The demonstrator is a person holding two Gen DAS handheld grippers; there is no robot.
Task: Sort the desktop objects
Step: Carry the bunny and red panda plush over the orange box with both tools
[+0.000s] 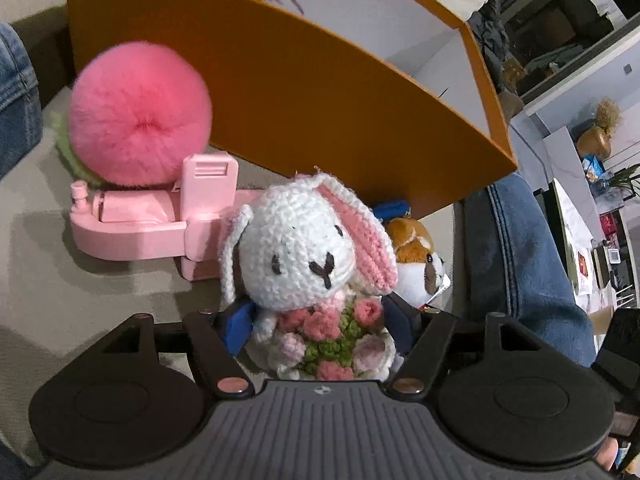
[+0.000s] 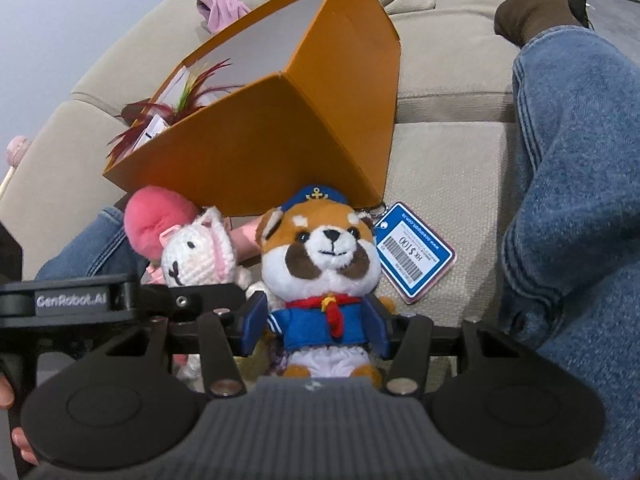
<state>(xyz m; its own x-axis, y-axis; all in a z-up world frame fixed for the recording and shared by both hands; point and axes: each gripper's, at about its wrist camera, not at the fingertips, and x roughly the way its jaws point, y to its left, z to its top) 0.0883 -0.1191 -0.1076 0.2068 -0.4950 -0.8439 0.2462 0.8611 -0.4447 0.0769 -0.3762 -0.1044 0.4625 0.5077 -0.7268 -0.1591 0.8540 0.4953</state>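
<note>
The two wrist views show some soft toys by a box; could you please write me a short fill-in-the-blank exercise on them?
1. The crocheted rabbit holds a bouquet of pink and green ____.
2. The box behind the toys is ____ on the outside.
3. The plush dog wears a blue ____ with a gold anchor.
4. The dog's blue price tag lies on its ____ in the right wrist view.

Missing words: flowers; orange; cap; right

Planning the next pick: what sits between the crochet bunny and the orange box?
In the left wrist view, a pink plastic holder lies between the crochet bunny and the orange box, with a pink pompom behind it against the box wall.
</note>
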